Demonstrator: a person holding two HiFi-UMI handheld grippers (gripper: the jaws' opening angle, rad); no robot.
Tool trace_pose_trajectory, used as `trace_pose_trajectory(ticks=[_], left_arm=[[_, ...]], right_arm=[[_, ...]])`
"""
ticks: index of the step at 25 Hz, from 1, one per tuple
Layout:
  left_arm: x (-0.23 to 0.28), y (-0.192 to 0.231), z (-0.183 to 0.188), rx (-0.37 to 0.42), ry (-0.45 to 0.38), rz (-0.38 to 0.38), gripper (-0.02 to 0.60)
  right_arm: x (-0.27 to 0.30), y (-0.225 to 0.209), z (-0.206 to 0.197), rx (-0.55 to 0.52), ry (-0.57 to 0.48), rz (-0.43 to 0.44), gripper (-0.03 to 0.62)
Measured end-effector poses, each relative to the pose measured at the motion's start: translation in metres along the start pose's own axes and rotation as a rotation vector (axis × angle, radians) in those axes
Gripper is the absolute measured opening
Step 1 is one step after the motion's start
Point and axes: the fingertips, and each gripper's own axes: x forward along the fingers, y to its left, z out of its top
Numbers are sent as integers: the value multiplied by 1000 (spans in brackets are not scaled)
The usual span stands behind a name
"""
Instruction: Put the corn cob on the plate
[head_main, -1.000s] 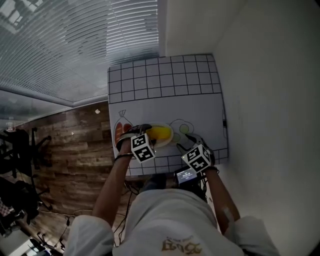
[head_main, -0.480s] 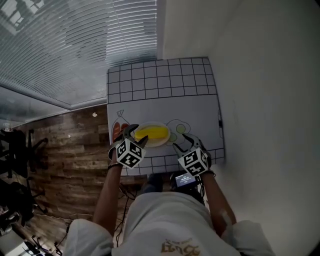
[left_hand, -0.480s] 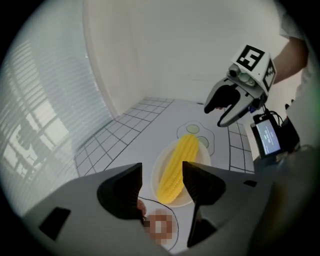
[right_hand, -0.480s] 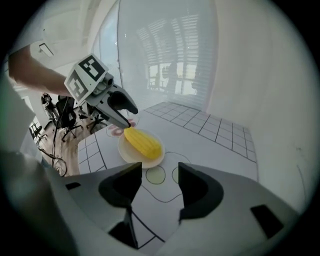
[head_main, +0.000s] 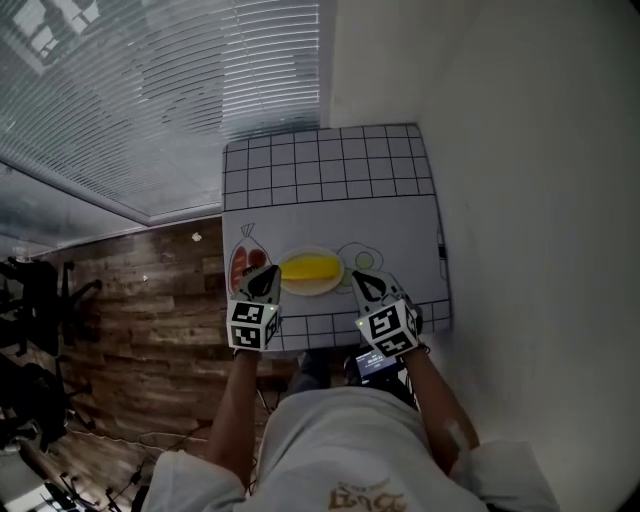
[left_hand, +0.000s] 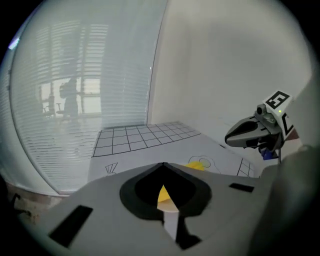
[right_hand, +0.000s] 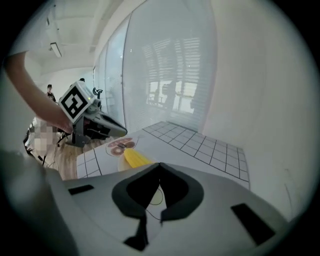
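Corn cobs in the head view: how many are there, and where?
1. The corn cob lies on the plate, near the front edge of the printed mat. Nothing on the mat could be hiding another.

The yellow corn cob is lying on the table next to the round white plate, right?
No. The yellow corn cob lies on the round white plate, not next to it; the plate itself sits on the table. The head view shows it.
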Motion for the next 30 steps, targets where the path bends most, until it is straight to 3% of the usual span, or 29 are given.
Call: trace_pose_trajectory(ticks=[4,8,12,15,18,22,24,30], left_arm=[[-20,-2,1,65,-42,39,6],[-45,-12,30,109,-122,61,6],[-65,-34,58,135,-142,50,6],[-86,-50,91,171,-236,69,6],[-111,-52,119,190,-328,156,6],[-143,-62,158,173,-524,195,6],[-159,-66,173,176,-613,226,6],[-175,-63,187,170,-666,255,6]], right_arm=[[-10,1,14,24,-67,19,8],[-33,-13,43,26,-213,-50,8],[-67,-27,74,-4,-362,-108,8],[-95,-37,98,-19,-439,-172,8],[-130,-43,120,-110,-518,-282,8],[-158,-54,131,13,-589,-309,6],[-166,-59,133,25,-599,-317,6],[-170,-66,138,19,-611,-320,6]])
